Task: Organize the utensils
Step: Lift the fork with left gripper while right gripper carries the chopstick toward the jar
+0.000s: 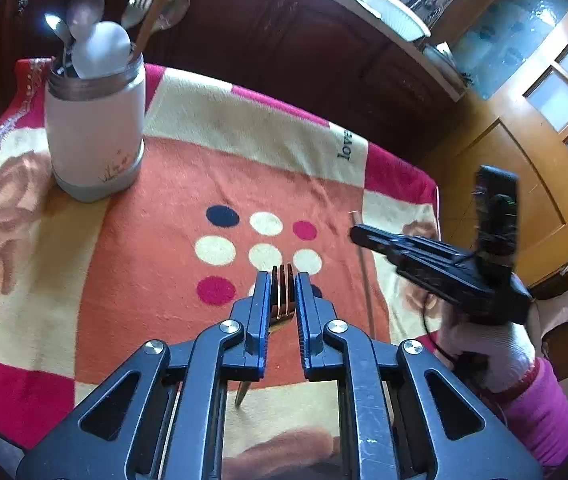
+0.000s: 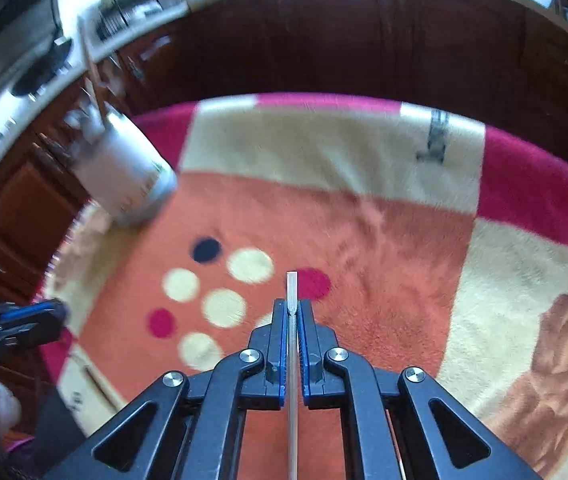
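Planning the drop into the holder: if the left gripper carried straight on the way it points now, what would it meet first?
Probably the blanket, around its dots, not the utensil holder, which stands up and left of the left gripper and its fork. Depth is uncertain.

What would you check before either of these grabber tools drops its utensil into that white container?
1. Left gripper clamped on the fork: ok.
2. Right gripper clamped on the chopstick: ok.
3. White container upright on the blanket: ok.
4. Room left in the container among the spoons and fork already there: cannot tell, it looks crowded.
5. Grippers apart from each other: ok.
6. Fork's handle clear of the blanket: cannot tell.
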### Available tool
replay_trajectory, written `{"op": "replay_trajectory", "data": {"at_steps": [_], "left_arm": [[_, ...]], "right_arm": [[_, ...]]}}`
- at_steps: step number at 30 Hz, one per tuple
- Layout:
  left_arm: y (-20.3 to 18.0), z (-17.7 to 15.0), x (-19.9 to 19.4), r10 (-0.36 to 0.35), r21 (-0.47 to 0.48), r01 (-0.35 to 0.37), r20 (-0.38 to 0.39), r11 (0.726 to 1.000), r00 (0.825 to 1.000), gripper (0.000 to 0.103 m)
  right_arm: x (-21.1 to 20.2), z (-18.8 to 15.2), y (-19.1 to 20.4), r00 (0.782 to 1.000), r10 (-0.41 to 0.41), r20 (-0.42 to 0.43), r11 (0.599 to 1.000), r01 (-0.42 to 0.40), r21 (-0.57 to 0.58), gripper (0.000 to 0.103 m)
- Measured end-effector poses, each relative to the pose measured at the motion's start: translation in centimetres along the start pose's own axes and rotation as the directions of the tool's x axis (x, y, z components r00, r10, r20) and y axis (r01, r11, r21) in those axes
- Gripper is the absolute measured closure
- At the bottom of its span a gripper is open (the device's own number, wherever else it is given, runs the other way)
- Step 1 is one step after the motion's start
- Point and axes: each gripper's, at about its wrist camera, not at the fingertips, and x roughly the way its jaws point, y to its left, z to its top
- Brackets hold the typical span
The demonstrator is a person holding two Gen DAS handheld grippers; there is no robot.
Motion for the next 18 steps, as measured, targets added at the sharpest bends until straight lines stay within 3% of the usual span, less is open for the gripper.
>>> {"op": "replay_trajectory", "data": {"at_steps": [4, 18], "left_arm": [[0.2, 0.3, -1.0, -0.006, -0.010, 0.006, 0.019, 1.000, 1.000, 0.102], [1.2, 0.7, -3.1, 0.006, -0.012, -0.006, 0.058, 1.000, 0.998, 0.103]], "right_arm": [[-3.1, 0.6, 1.0, 0.998, 0.022, 0.066, 1.000, -0.020, -0.024, 0.099], [-6.1, 2.9, 4.8, 0.985, 0.074, 0.154, 0.995, -0.062, -0.077, 0.099]]}}
